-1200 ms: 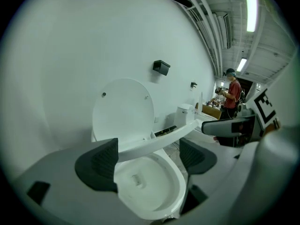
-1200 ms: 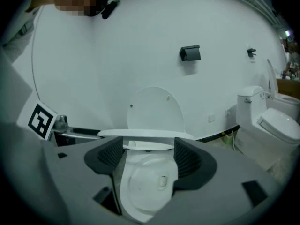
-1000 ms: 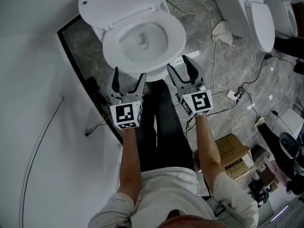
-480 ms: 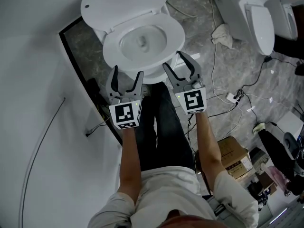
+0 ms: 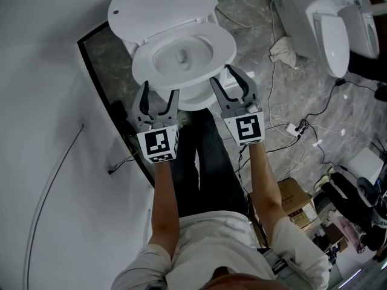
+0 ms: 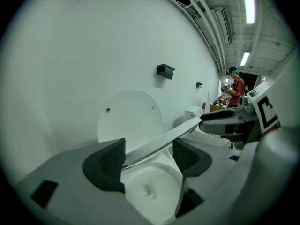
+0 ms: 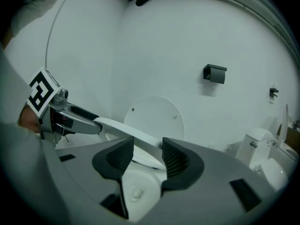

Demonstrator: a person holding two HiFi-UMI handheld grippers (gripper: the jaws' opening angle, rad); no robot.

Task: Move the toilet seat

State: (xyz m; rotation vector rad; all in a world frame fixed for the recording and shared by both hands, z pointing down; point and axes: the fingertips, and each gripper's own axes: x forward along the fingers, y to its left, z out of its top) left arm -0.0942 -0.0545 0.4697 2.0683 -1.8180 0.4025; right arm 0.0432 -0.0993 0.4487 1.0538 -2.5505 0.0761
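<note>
A white toilet stands against the wall, its lid (image 5: 160,5) raised and its seat (image 5: 225,46) over the bowl. My left gripper (image 5: 157,103) is at the seat's front left rim and my right gripper (image 5: 234,87) at its front right. In the left gripper view the seat (image 6: 159,142) runs slantwise between the dark pads (image 6: 107,162) of the left gripper (image 6: 147,156), lifted off the bowl. In the right gripper view the seat (image 7: 126,131) crosses between the jaws of the right gripper (image 7: 147,156). Both pairs of jaws have just been closing, with the seat's rim between them.
A second toilet (image 5: 329,23) stands at the upper right. Cables and a plug strip (image 5: 296,127) lie on the grey stone floor, with a cardboard box (image 5: 296,204) nearer me. A white wall with a black fitting (image 7: 214,73) runs behind the toilet. A person (image 6: 236,86) stands far off.
Both grippers have moved forward and up to the seat's front rim. Their jaws have narrowed round it and the right gripper has rolled a little.
</note>
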